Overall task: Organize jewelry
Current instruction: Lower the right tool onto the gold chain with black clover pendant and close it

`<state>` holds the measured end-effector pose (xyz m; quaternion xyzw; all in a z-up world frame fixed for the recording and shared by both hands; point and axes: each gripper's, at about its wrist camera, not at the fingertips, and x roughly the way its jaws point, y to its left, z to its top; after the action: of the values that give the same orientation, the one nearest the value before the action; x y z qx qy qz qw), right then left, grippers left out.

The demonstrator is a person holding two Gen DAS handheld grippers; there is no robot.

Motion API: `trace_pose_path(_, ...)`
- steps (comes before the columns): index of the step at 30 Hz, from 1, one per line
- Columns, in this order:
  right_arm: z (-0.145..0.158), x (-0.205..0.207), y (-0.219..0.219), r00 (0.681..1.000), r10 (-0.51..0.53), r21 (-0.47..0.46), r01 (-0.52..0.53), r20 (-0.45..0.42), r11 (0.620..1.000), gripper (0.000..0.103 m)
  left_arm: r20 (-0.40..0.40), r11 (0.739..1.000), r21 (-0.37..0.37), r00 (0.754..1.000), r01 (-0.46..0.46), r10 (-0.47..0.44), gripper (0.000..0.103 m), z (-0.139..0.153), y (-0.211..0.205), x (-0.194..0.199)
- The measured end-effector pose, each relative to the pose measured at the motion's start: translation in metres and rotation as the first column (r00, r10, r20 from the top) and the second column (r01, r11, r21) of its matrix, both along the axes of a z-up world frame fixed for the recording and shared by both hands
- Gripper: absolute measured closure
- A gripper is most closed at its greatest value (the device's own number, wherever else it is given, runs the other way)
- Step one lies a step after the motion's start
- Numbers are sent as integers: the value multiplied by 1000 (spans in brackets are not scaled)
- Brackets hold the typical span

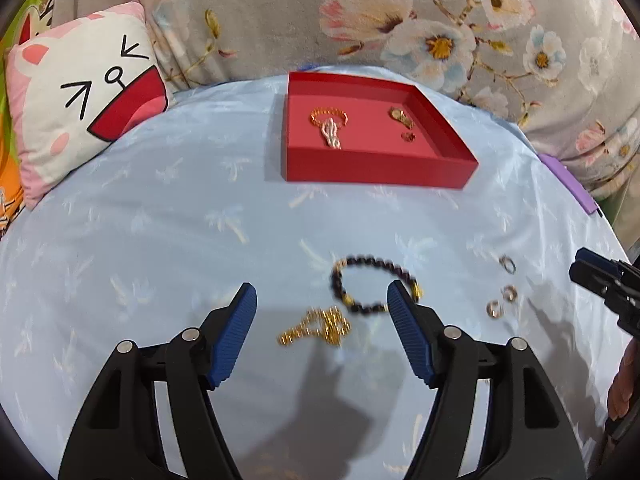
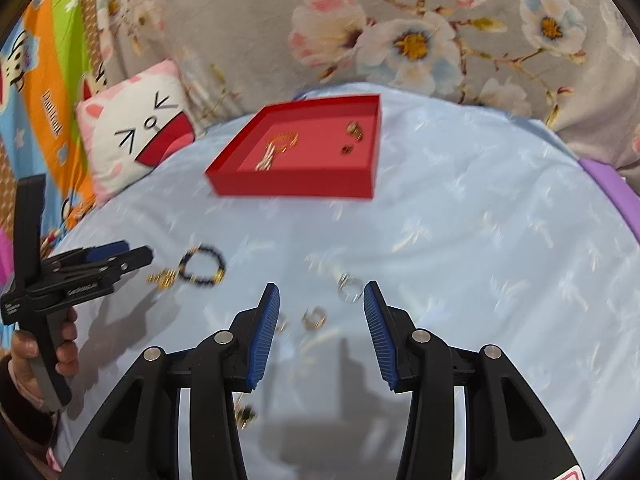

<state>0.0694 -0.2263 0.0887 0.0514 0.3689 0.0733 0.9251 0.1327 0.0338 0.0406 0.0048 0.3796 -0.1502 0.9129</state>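
A red tray (image 1: 380, 168) (image 2: 296, 186) sits at the far side of the light blue cloth and holds a gold chain (image 1: 328, 117), a pale bracelet, a small gold watch (image 1: 401, 116) and a dark ring. My left gripper (image 1: 322, 300) is open and empty, low over a loose gold chain (image 1: 320, 326), with a dark bead bracelet (image 1: 374, 284) by its right finger. Three small rings (image 1: 508, 264) lie to its right. My right gripper (image 2: 322, 300) is open and empty, with a gold ring (image 2: 314, 318) and a silver ring (image 2: 349, 289) between its fingers.
A cat-face cushion (image 1: 80, 96) lies at the back left. A floral grey quilt (image 1: 440, 20) rises behind the tray. A purple strip (image 1: 568, 184) edges the cloth on the right. Another small gold piece (image 2: 246, 414) lies under my right gripper's left finger.
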Motion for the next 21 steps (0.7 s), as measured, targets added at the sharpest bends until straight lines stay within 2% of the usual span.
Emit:
trace_pose_path(3, -14, -17, 14, 999, 36, -4, -36, -33, 999, 60, -12, 1000, -9, 1000, 3, -3, 31, -12, -3, -15)
trace_pose_path(9, -36, -39, 46, 989, 125, 7, -124, -73, 992, 60, -47, 1000, 6, 998, 30, -30, 31, -26, -8, -31)
trace_pose_path(13, -42, -37, 63, 984, 159, -17, -161, -83, 987, 60, -20, 999, 29, 1000, 16, -16, 29, -26, -10, -36)
trace_pose_path(21, -51, -22, 74, 977, 176, -55, -184, -121, 981, 63, -49, 1000, -5, 999, -2, 1, 27, -29, -5, -31)
